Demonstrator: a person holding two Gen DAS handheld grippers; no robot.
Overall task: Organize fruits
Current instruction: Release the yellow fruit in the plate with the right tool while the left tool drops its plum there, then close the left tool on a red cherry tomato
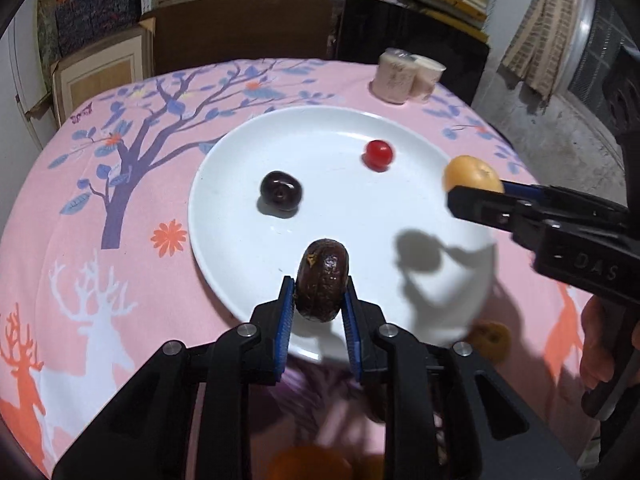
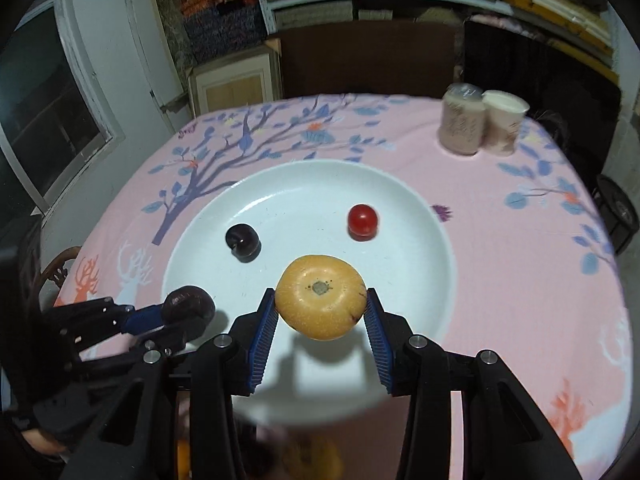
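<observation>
A white plate (image 1: 248, 168) (image 2: 408, 208) lies on the pink tablecloth. On it sit a dark plum (image 1: 281, 191) (image 2: 242, 241) and a small red fruit (image 1: 377, 154) (image 2: 362, 221). My left gripper (image 1: 319, 292) (image 2: 188, 316) is shut on a dark brown fruit (image 1: 322, 280) (image 2: 188, 303) above the plate's near rim. My right gripper (image 2: 320, 307) (image 1: 464, 188) is shut on a yellow round fruit (image 2: 320, 302) (image 1: 472, 174) held above the plate; its shadow falls on the plate.
Two pale cups (image 1: 404, 74) (image 2: 480, 124) stand at the table's far right. Blurred orange fruits lie below the grippers near the front edge (image 1: 490, 336) (image 2: 316, 460). Boxes and shelves stand behind the table.
</observation>
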